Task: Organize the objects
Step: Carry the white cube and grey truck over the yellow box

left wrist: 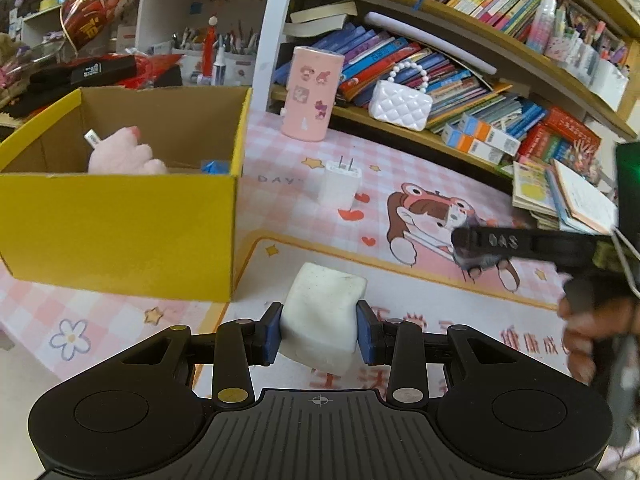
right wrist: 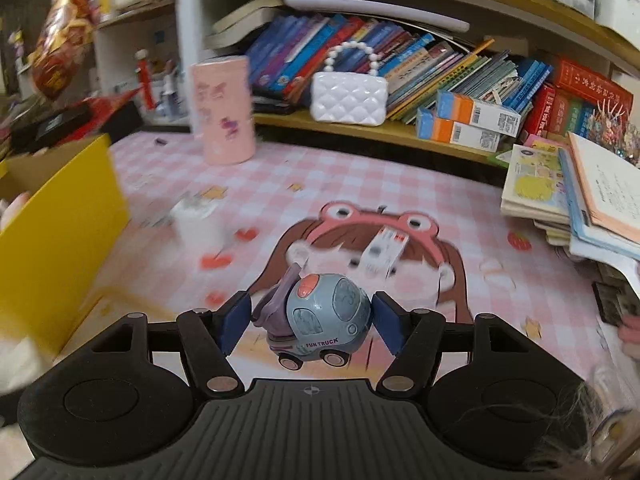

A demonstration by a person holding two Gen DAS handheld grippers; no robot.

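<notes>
My left gripper [left wrist: 319,330] is shut on a white foam block [left wrist: 324,312] and holds it above the pink mat, just right of the yellow cardboard box [left wrist: 120,228]. The box holds a pink plush toy [left wrist: 124,156] and a small blue object [left wrist: 214,167]. My right gripper [right wrist: 310,322] is shut on a small blue-grey toy truck [right wrist: 320,318] marked FUN TRUCK. The right gripper also shows in the left wrist view [left wrist: 460,248], over the cartoon print. A white toy vehicle [right wrist: 382,254] lies on the mat ahead of the right gripper.
A white plug charger [left wrist: 340,184] stands on the mat near the box. A pink cylinder [left wrist: 312,94] and a white quilted purse [left wrist: 400,104] sit by the bookshelf [left wrist: 440,136]. A stack of books [right wrist: 576,200] lies at the right.
</notes>
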